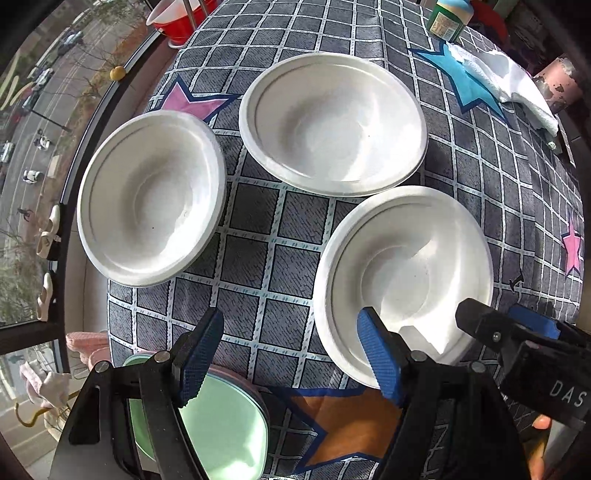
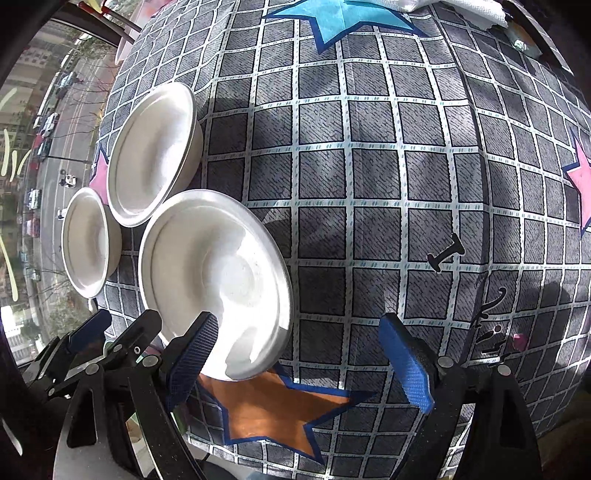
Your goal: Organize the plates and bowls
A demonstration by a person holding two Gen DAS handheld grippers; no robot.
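Three white paper bowls stand on the checked tablecloth. In the left wrist view one bowl is at the left, one is at the back, and the nearest bowl is at the right. My left gripper is open and empty, hovering above the cloth just left of the nearest bowl. A light green plate on a pink one lies under the left finger. In the right wrist view my right gripper is open and empty, its left finger over the near rim of the nearest bowl.
A window with a street far below runs along the table's left edge. At the back are a red container, a green-labelled jar, a white cloth and a pinkish cup. The right side of the tablecloth is bare.
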